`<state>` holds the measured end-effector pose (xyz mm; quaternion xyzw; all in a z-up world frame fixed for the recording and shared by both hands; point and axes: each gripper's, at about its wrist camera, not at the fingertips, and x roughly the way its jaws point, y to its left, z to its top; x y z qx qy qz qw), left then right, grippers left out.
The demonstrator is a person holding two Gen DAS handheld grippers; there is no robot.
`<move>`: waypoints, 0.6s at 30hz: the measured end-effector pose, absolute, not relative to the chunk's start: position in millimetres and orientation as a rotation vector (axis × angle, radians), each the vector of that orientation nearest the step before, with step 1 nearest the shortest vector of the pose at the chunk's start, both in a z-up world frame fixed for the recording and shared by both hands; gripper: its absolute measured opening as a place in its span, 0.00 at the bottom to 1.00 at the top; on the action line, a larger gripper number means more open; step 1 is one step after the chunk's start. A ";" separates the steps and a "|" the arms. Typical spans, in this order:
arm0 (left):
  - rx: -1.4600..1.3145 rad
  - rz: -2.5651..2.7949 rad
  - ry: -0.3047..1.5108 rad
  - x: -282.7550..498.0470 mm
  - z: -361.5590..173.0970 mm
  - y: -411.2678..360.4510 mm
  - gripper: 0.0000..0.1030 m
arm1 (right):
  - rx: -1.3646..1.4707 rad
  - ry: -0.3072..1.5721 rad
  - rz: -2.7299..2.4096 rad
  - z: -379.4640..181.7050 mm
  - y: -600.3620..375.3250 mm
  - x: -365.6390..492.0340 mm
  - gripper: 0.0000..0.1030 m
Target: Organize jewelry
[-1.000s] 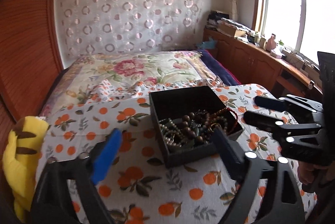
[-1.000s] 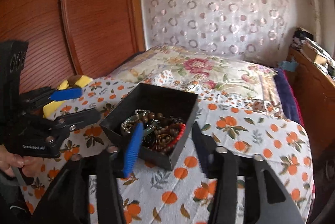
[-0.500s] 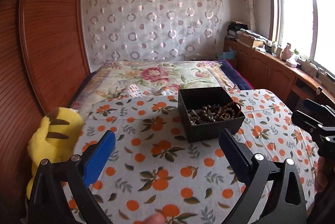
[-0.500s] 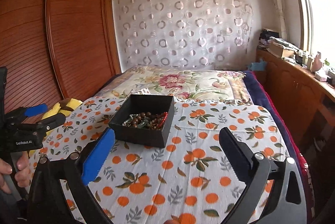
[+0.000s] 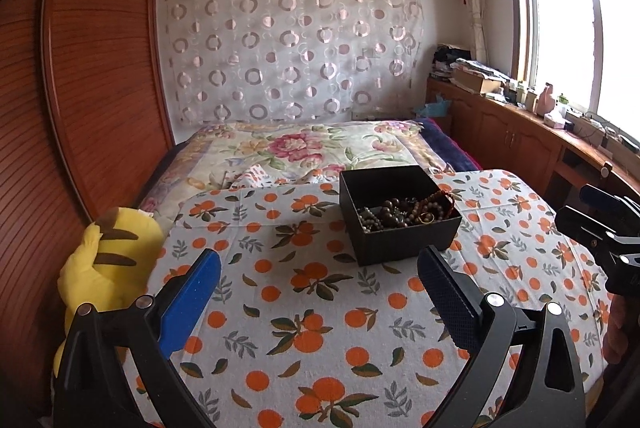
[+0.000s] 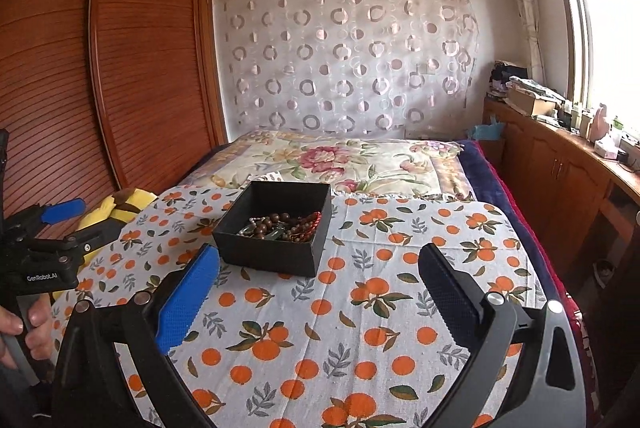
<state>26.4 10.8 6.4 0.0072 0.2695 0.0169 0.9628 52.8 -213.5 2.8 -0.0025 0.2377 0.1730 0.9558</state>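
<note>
Jewelry (image 5: 404, 214), a tangle of bead strands, lay heaped in the near half of the black box (image 5: 400, 242), w/ the far half showing bare floor. Box sat open-topped on the orange-print cloth (image 5: 304, 312) spread over the bed, a yellow plush toy (image 5: 108, 260) well off at the cloth's left edge.

Your left gripper (image 5: 318, 284) hung near the cloth, fingers spread wide, nothing btwn them; box lay ahead and to the right of its centre line. Your right gripper (image 6: 318, 284) was likewise wide open and empty; from it the box (image 6: 276, 236) lay ahead and to the left. So the box sat btwn your two hands, roughly as near to one as the other, neither touching it.

Box looked near square, so no long axis to line up on; the strands ran mostly across it, side to side. My read: whichever hand you picked would've needed to come in over the near wall and dip down onto the heap, angled inward.
</note>
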 end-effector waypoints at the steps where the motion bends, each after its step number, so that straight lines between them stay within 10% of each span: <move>1: 0.017 0.035 0.546 26.5 6.4 10.7 0.92 | -0.004 0.482 0.349 2.4 -213.4 52.6 0.98; 18: 0.012 0.032 0.534 22.9 7.9 7.5 0.92 | 0.006 0.489 0.325 0.7 -215.9 54.3 0.97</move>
